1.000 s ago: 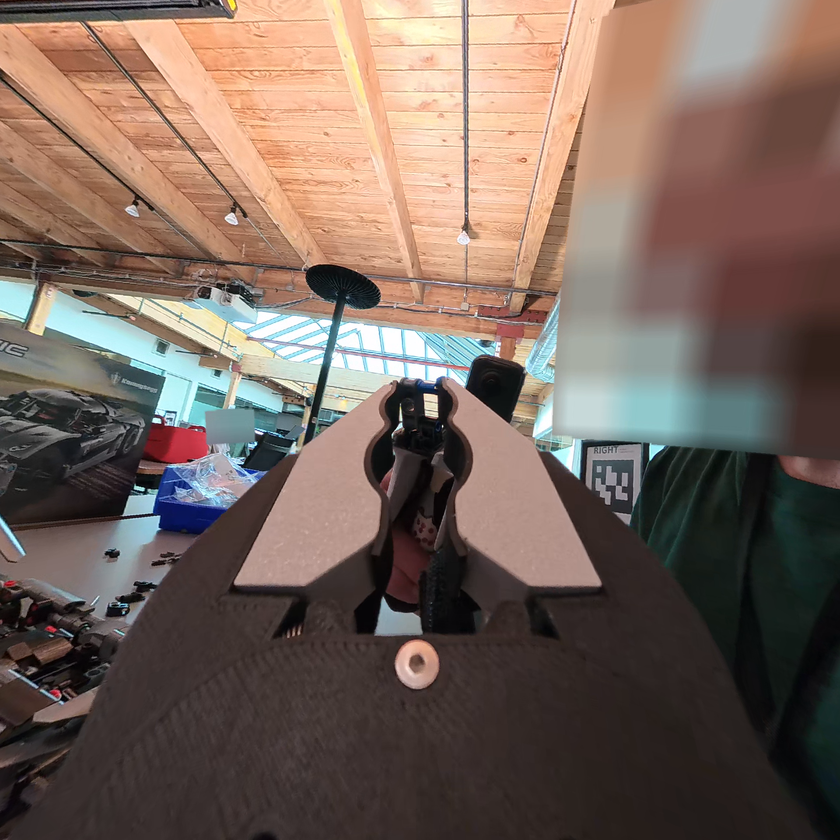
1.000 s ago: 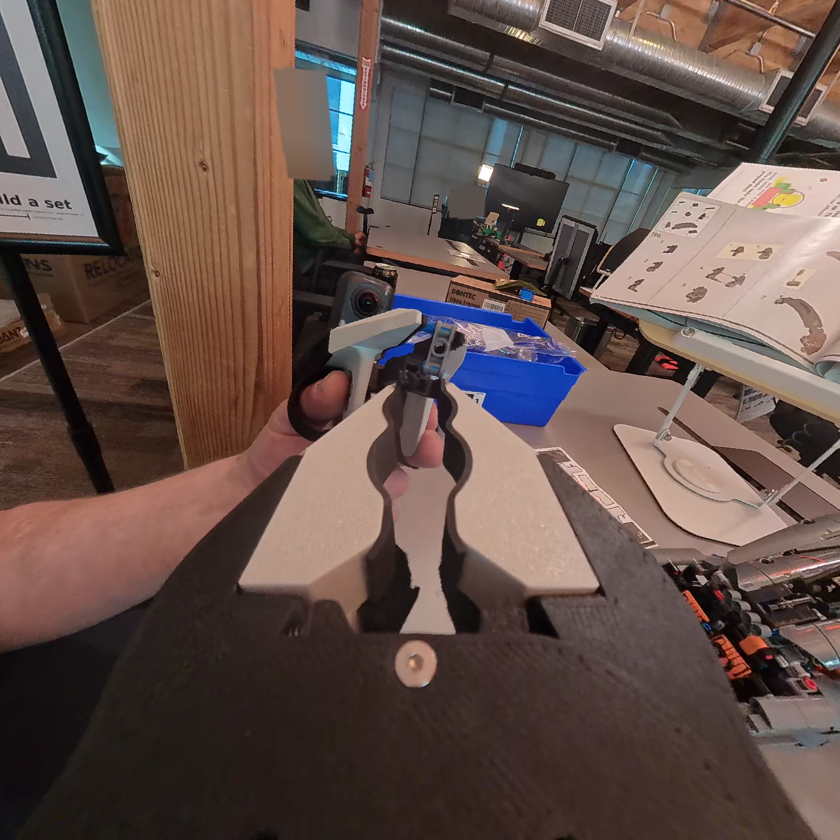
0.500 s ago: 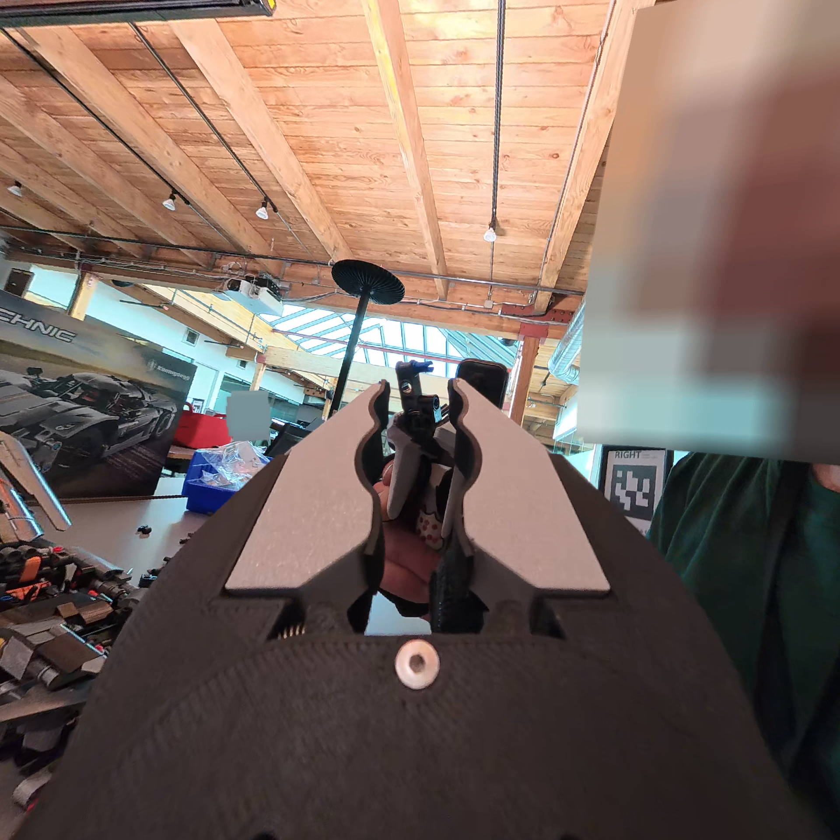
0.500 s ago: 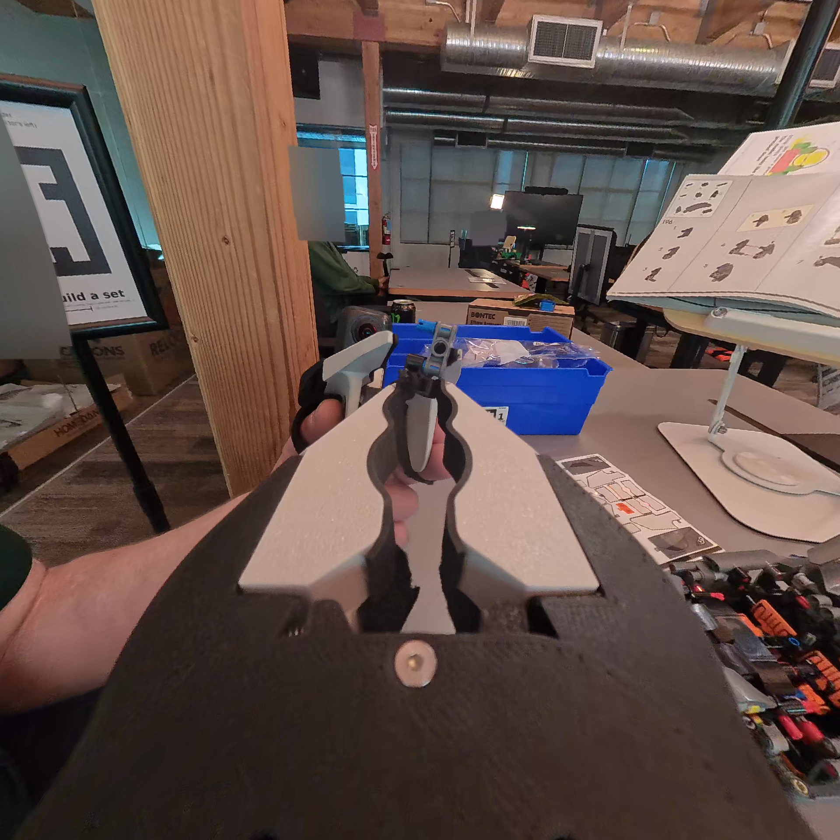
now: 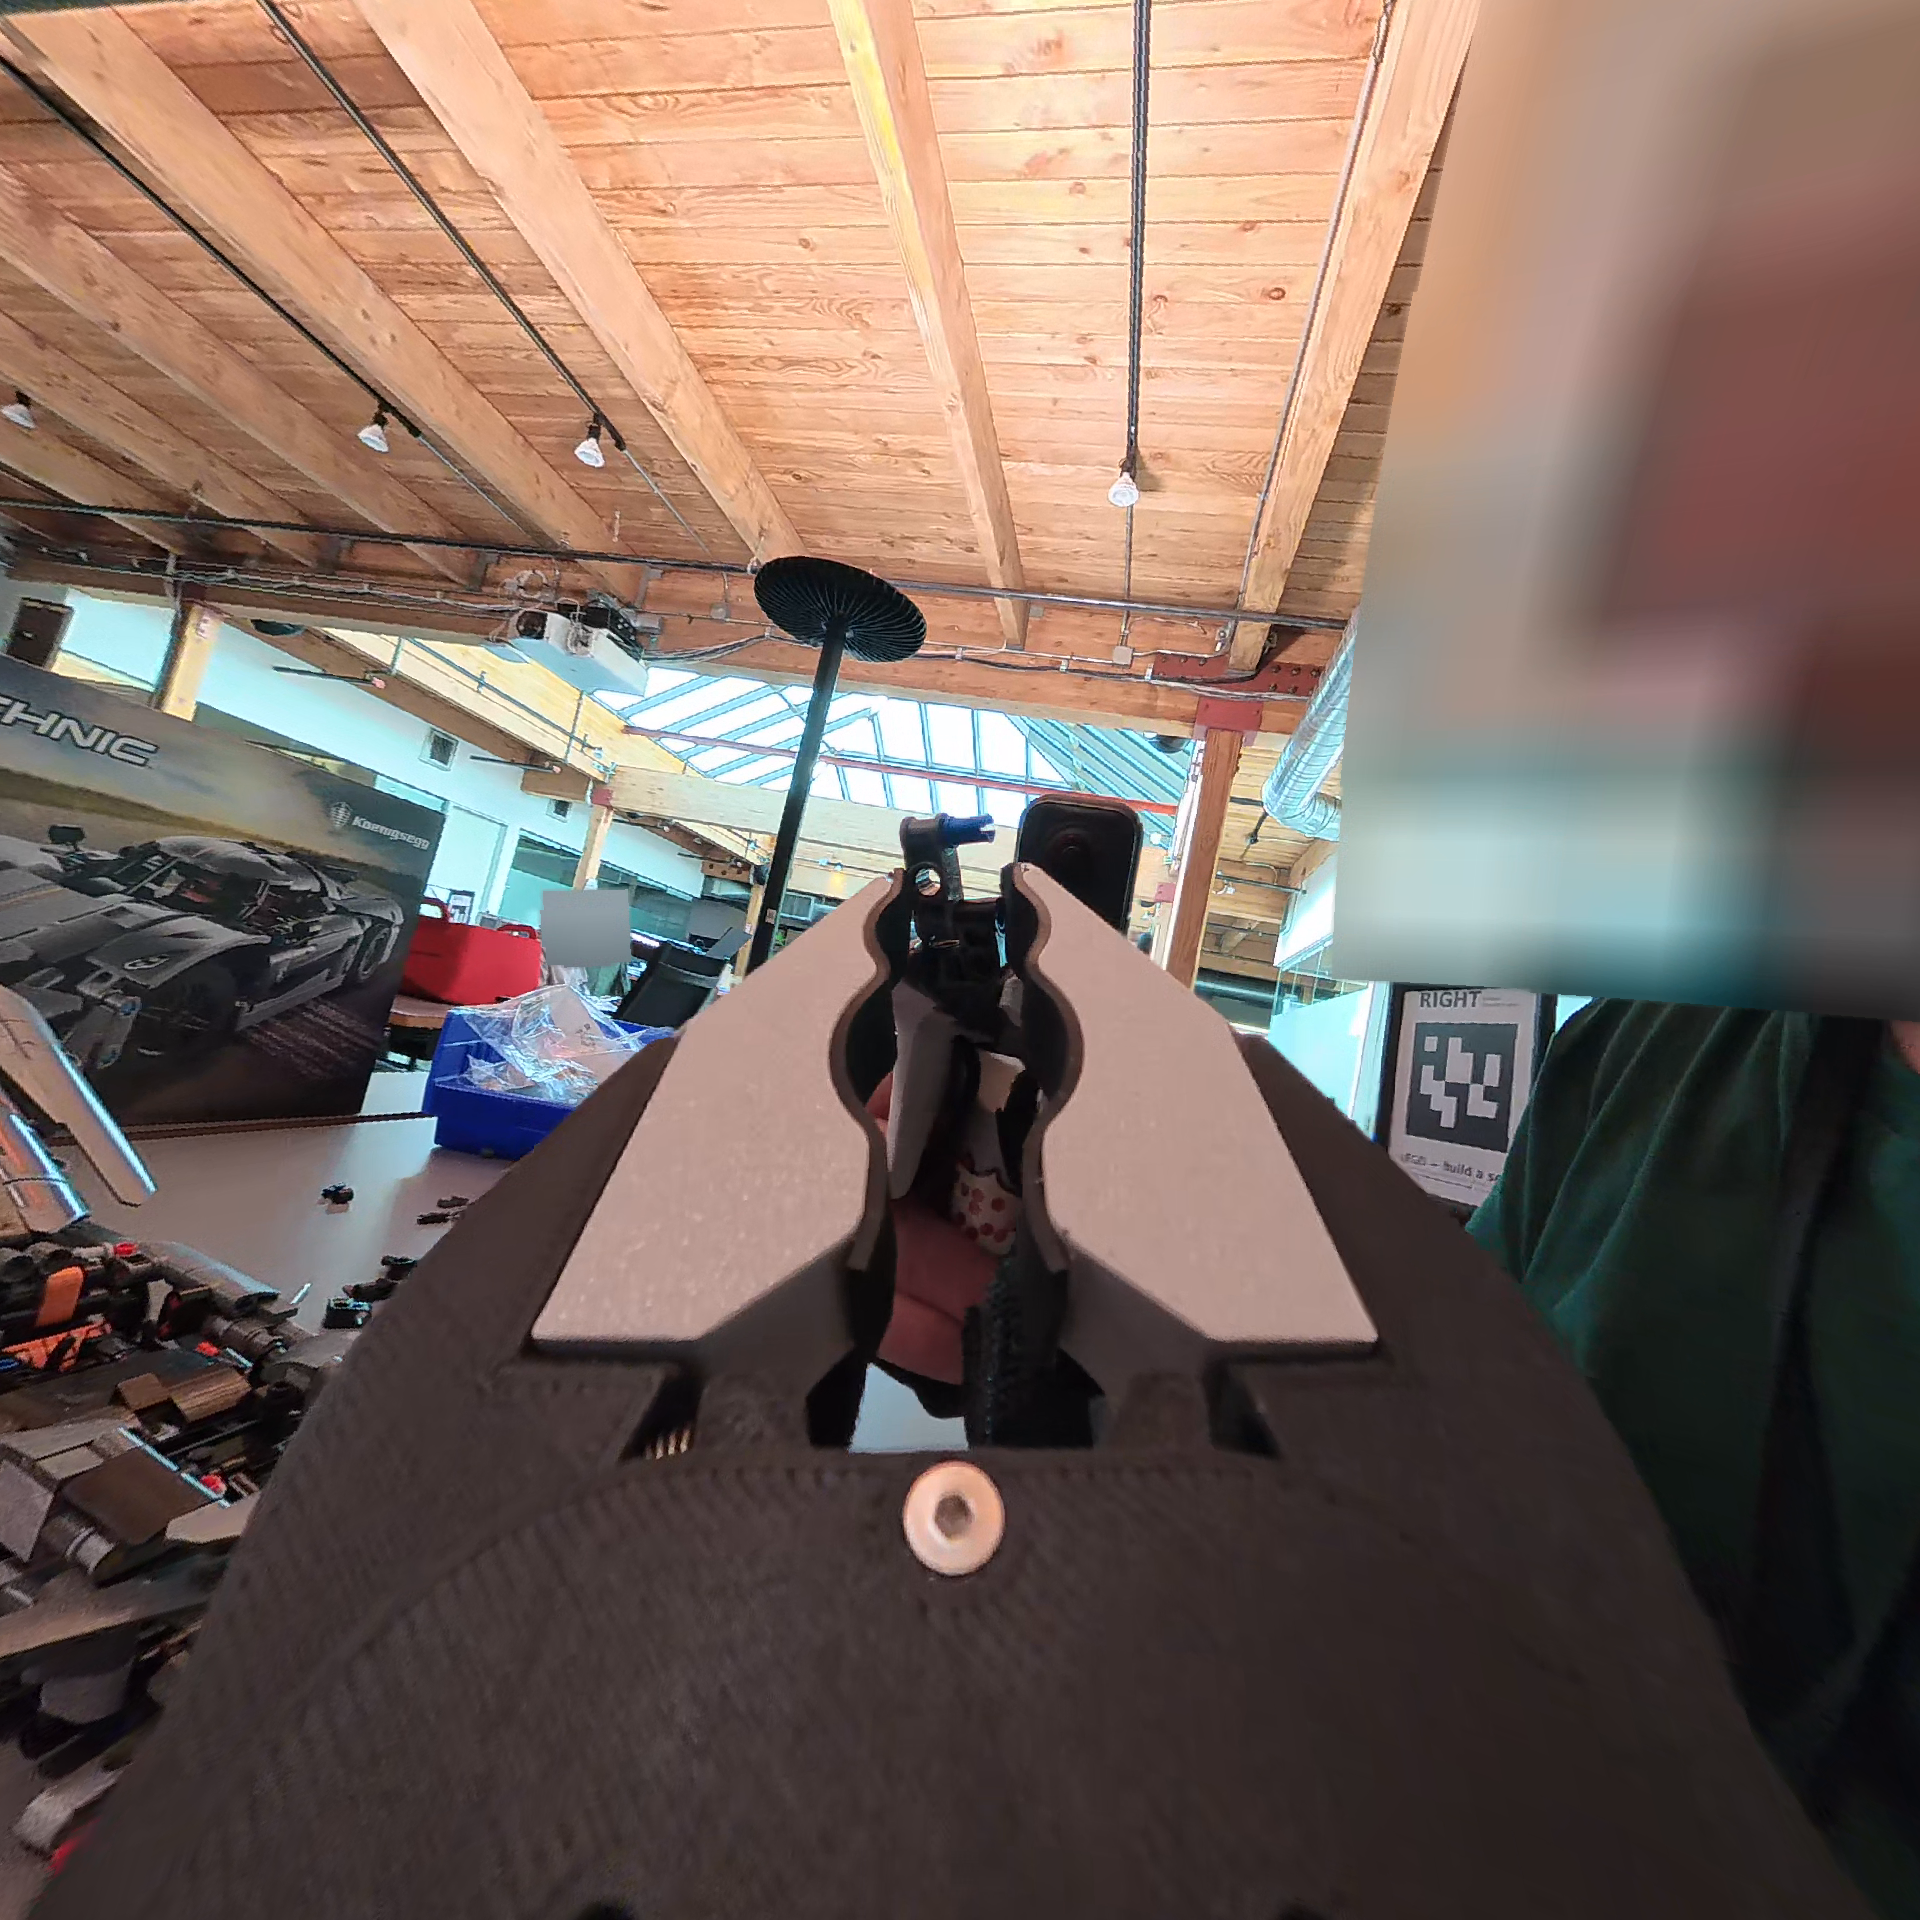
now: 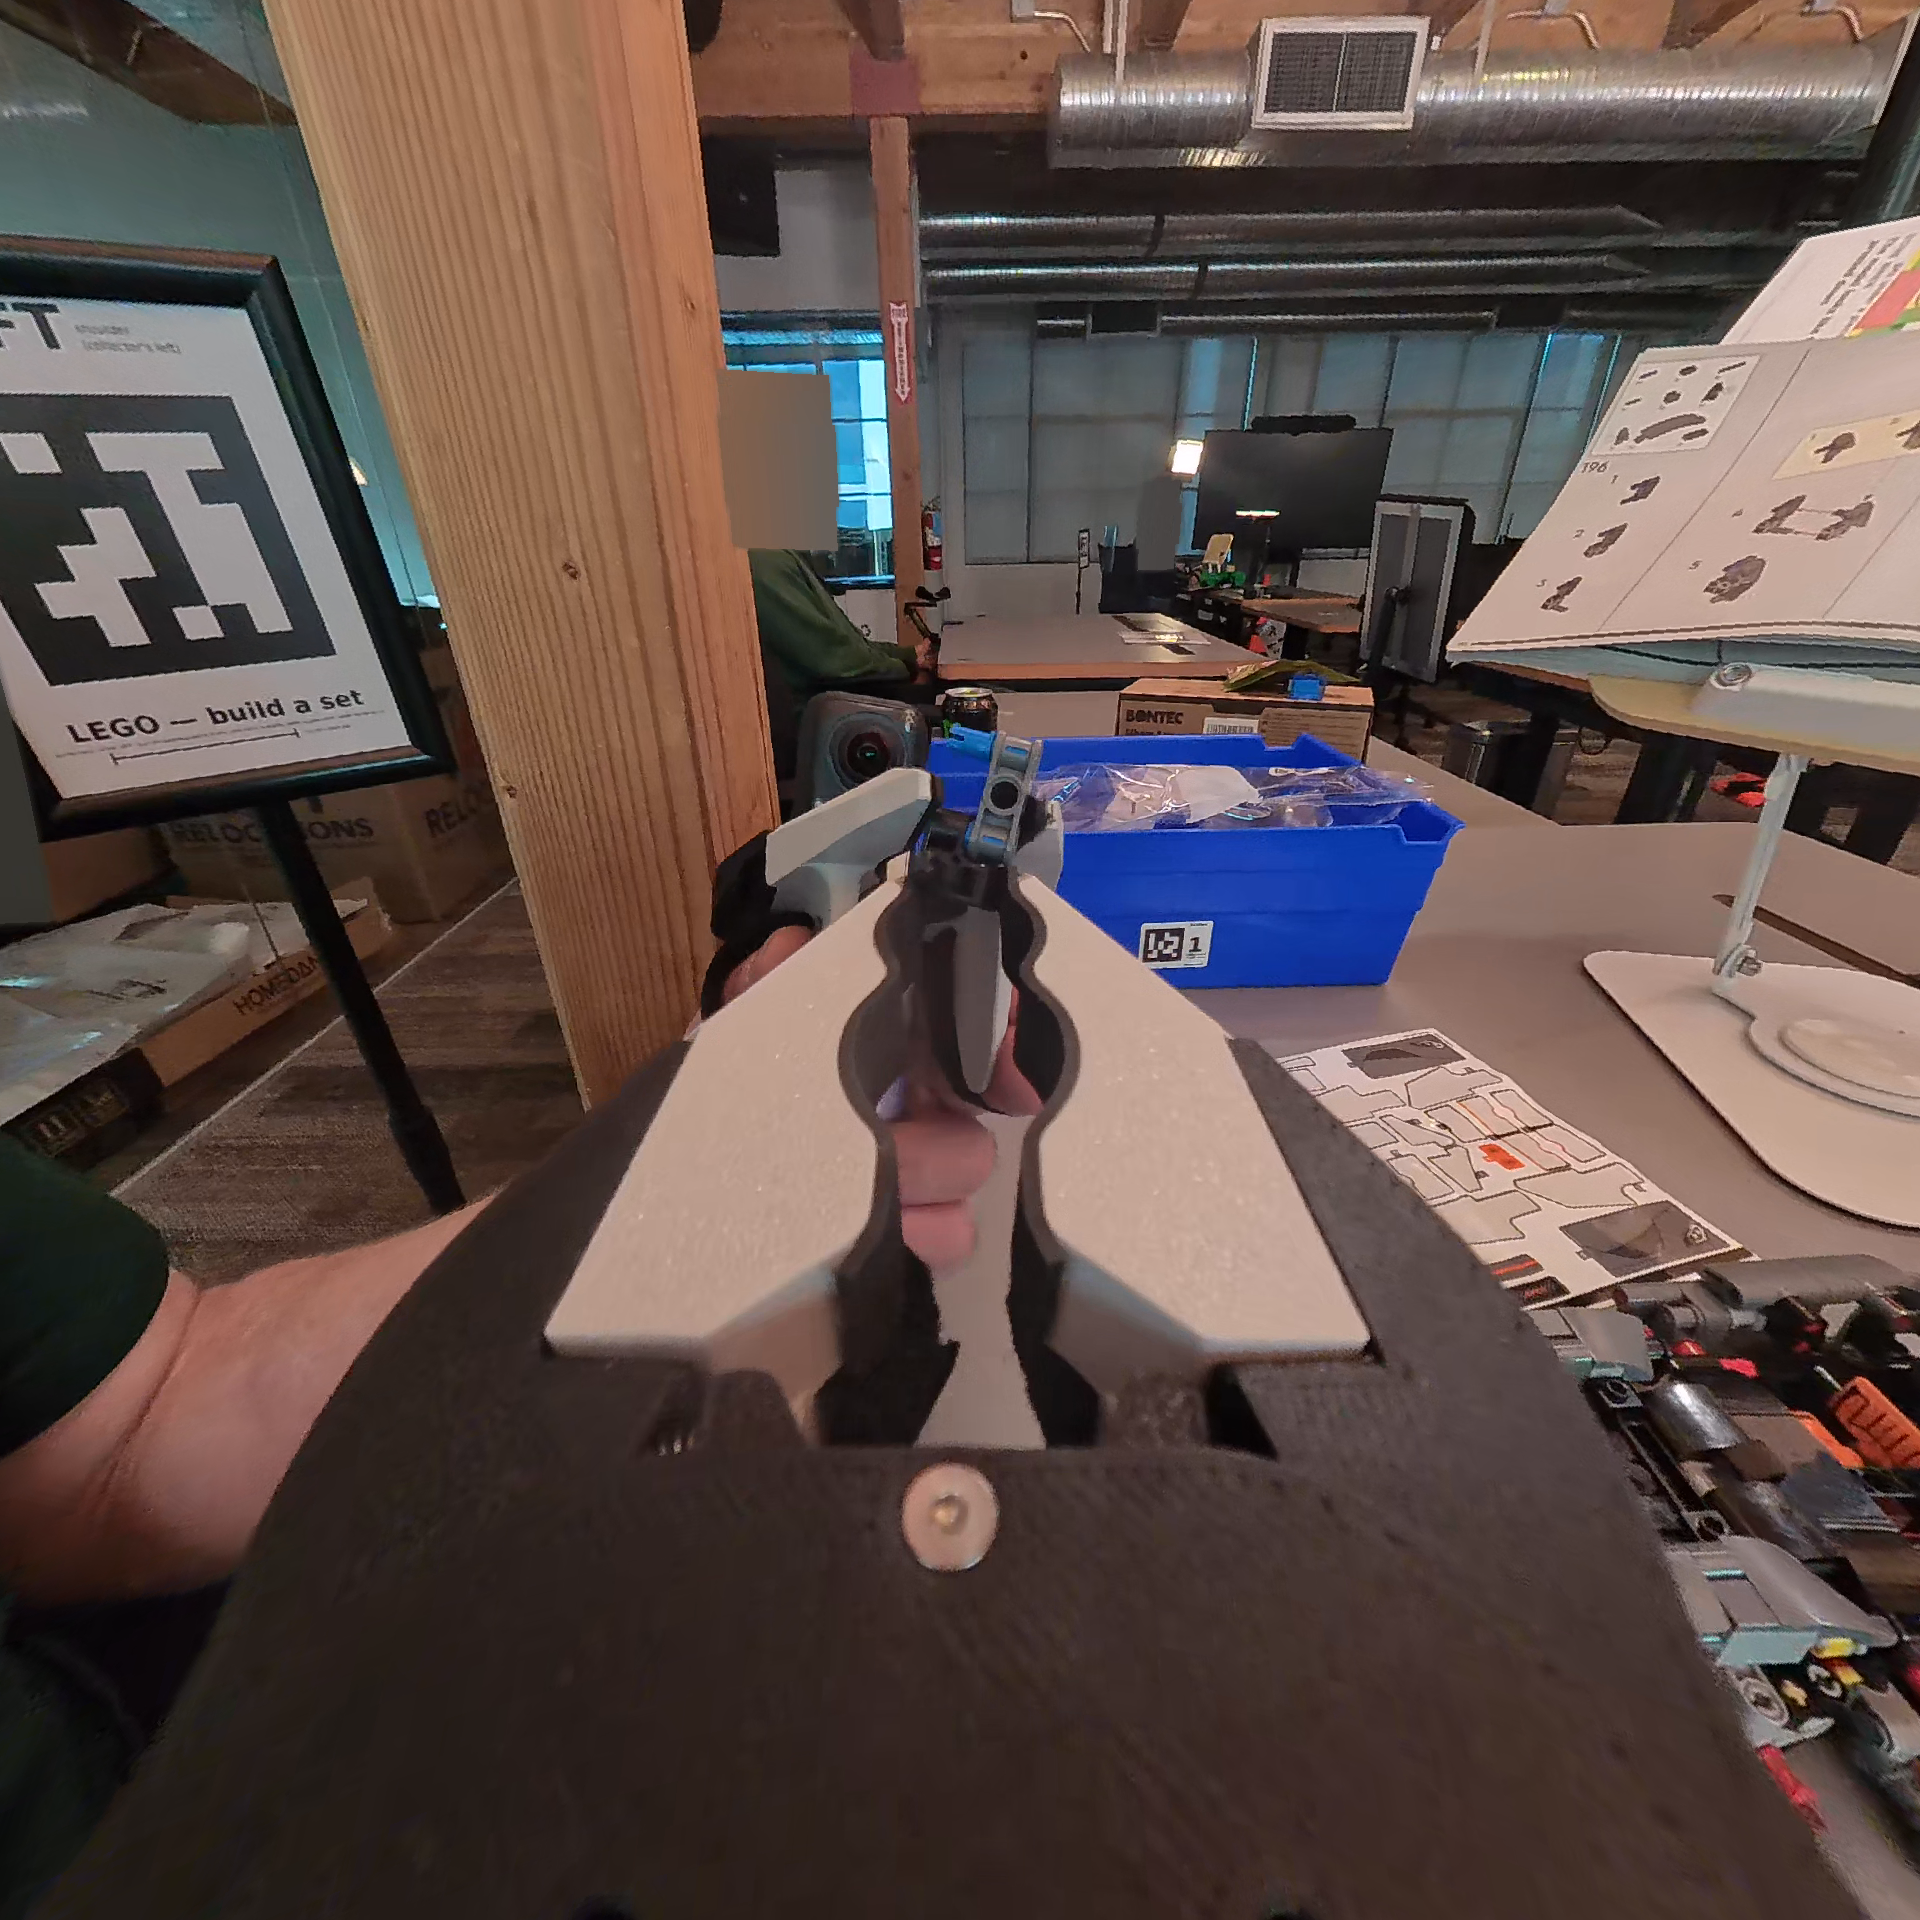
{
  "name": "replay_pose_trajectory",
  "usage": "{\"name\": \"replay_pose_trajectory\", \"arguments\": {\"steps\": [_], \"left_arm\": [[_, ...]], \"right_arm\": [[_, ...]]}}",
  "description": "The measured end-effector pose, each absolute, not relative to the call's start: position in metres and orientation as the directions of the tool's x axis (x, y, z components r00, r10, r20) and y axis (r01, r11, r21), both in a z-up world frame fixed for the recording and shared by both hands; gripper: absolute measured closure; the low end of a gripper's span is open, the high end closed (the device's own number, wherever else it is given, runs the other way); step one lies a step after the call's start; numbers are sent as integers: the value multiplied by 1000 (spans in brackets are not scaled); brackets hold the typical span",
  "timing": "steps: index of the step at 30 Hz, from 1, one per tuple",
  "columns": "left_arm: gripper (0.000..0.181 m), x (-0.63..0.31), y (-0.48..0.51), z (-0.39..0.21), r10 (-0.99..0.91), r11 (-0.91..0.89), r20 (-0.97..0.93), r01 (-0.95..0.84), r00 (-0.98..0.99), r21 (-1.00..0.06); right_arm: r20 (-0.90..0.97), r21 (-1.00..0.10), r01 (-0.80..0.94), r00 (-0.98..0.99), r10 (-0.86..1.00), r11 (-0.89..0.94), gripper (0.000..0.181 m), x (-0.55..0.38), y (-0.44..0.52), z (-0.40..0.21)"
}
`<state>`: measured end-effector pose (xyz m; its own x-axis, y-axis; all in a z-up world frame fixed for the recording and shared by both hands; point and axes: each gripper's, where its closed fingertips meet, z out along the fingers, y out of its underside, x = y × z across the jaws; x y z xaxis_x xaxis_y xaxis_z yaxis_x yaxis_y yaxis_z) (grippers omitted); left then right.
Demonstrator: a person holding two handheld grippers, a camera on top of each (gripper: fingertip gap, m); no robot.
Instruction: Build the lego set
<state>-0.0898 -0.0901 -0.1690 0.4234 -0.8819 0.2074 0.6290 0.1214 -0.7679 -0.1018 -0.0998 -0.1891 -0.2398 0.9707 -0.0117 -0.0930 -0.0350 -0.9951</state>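
I hold both grippers up in the air, tip to tip. Between them is a small lego sub-assembly [image 5: 940, 883]: black parts with a blue pin on top. In the right wrist view it shows a grey beam with blue [image 6: 1001, 805] that stands above the tips. My left gripper [image 5: 951, 888] is shut on it, and my right gripper [image 6: 961, 883] is shut on it from the other side. The right gripper's finger [image 5: 925, 1081] shows between the left jaws. The left gripper's finger [image 6: 862, 842] shows beyond the right tips. The partly built dark car model [image 6: 1766, 1455] lies on the table below.
A blue bin [image 6: 1247, 904] with clear bags stands on the grey table. An open instruction booklet [image 6: 1714, 520] sits on a white stand, with a sticker sheet [image 6: 1455, 1153] beside it. A wooden post [image 6: 540, 520] stands at the left. The set box [image 5: 187, 914] and loose small parts [image 5: 335, 1193] are on the table. Less than 4 cm separates the two grippers' tips. Both grippers' tips are roughly 25 centimeters from the partly built dark car model [image 6: 1766, 1455].
Both grippers have swung together while staying tip to tip. The small assembly now stands higher above the left gripper's tips. More of the car model shows in the left wrist view.
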Motion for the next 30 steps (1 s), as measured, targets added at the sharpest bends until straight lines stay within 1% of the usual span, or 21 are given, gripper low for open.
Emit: {"name": "replay_pose_trajectory", "arguments": {"steps": [12, 17, 30], "left_arm": [[167, -98, -90, -165, -848, 191, 194, 626, 493, -756], [167, -102, -88, -166, -826, 208, 195, 607, 529, -767], [167, -105, -82, -172, -784, 219, 197, 559, 589, -800]], "right_arm": [[-32, -995, -91, -210, 977, -52, 171, -103, -95, -190], [-25, -996, -82, -173, 985, -40, 168, -103, -90, -192], [-20, -988, -146, -177, 984, -46, 169, -97, -90, -181]]}}
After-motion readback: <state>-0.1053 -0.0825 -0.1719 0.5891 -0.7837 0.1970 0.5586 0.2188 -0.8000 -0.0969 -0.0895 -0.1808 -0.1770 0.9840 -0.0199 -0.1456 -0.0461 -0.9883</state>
